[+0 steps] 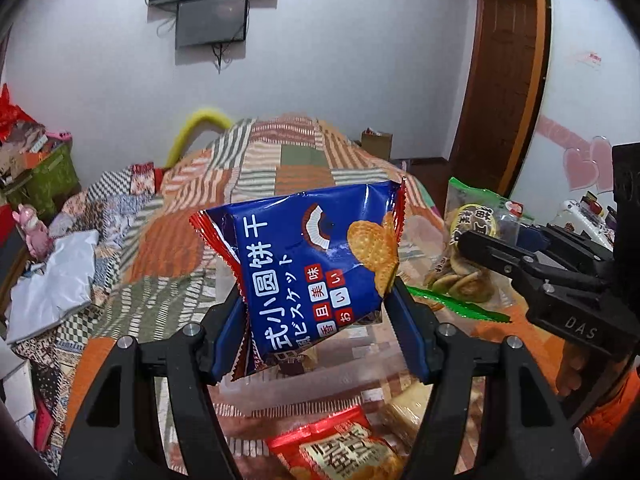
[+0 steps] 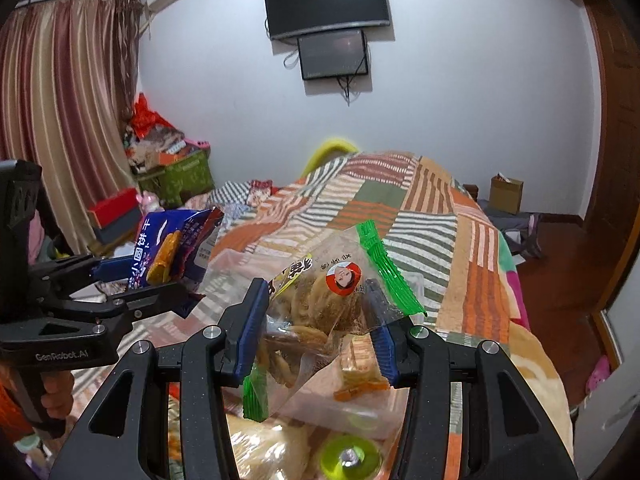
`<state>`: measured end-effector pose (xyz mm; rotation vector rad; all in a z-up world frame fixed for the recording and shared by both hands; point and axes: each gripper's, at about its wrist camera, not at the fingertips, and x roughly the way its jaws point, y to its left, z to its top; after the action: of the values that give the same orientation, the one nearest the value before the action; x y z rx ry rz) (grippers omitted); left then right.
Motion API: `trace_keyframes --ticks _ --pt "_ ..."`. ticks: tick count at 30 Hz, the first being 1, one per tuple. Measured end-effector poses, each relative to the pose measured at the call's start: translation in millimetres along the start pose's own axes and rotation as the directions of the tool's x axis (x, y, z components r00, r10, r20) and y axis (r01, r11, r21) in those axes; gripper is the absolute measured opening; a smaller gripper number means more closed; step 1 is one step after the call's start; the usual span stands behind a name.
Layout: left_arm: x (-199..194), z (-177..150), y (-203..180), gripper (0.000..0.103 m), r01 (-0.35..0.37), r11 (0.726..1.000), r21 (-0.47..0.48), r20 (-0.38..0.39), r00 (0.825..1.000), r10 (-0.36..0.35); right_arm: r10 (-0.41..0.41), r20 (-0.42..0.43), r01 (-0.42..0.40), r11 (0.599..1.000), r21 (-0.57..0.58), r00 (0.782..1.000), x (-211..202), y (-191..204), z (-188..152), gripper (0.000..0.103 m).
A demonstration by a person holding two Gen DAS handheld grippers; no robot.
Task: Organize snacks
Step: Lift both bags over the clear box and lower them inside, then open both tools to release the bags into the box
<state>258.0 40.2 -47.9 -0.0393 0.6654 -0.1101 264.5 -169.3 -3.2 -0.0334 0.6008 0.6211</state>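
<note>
white walls, two wall screens, patchwork-quilted bed, striped curtains, seemingly wooden door.

Red snack packet cut off at bottom edge of left wrist view, green-lidded item blurred at bottom of right wrist view, clear bag's lower print hidden behind gripper fingers

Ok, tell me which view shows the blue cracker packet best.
The left wrist view: the blue cracker packet faces the camera, print readable, clamped in the left gripper. The right wrist view catches it only edge-on at the left, crumpled and partly hidden.
</note>
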Motion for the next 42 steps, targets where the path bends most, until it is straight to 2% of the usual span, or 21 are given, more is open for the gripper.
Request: trace_keyframes --ticks 9,18,23,31,35,42 --pt "52.1 -5.5 -1.9 0.066 0.013 1.000 0.013 -0.115 0.993 -0.011 -0.004 -0.119 0.001 1.000 -0.027 0.993 38.8 -3.4 -8.7 0.045" --pt "76.0 -10.2 -6.0 0.066 0.007 1.000 0.028 -0.184 0.983 -0.001 0.010 -0.180 -0.014 1.000 -0.016 0.984 55.6 -6.2 -10.2 0.044" --pt "86.2 -12.3 -3.3 0.067 0.018 1.000 0.010 -0.238 0.971 -0.015 0.001 -0.223 -0.008 0.999 -0.032 0.975 65.1 -5.0 -14.3 0.045" --pt "80.5 -12.4 -2.7 0.070 0.024 1.000 0.002 -0.239 0.971 -0.023 -0.007 -0.233 -0.004 0.999 -0.047 0.973 59.2 -4.5 -14.9 0.048" --pt "68.8 -9.8 -0.4 0.071 0.013 1.000 0.000 -0.206 0.978 -0.013 -0.010 -0.205 -0.001 0.999 -0.053 0.979 47.4 -4.8 -11.1 0.056" --pt "39.9 -5.2 -3.2 0.076 0.009 1.000 0.010 -0.156 0.988 -0.007 -0.008 -0.146 0.001 0.999 -0.045 0.989 20.8 -6.7 -3.1 0.061"
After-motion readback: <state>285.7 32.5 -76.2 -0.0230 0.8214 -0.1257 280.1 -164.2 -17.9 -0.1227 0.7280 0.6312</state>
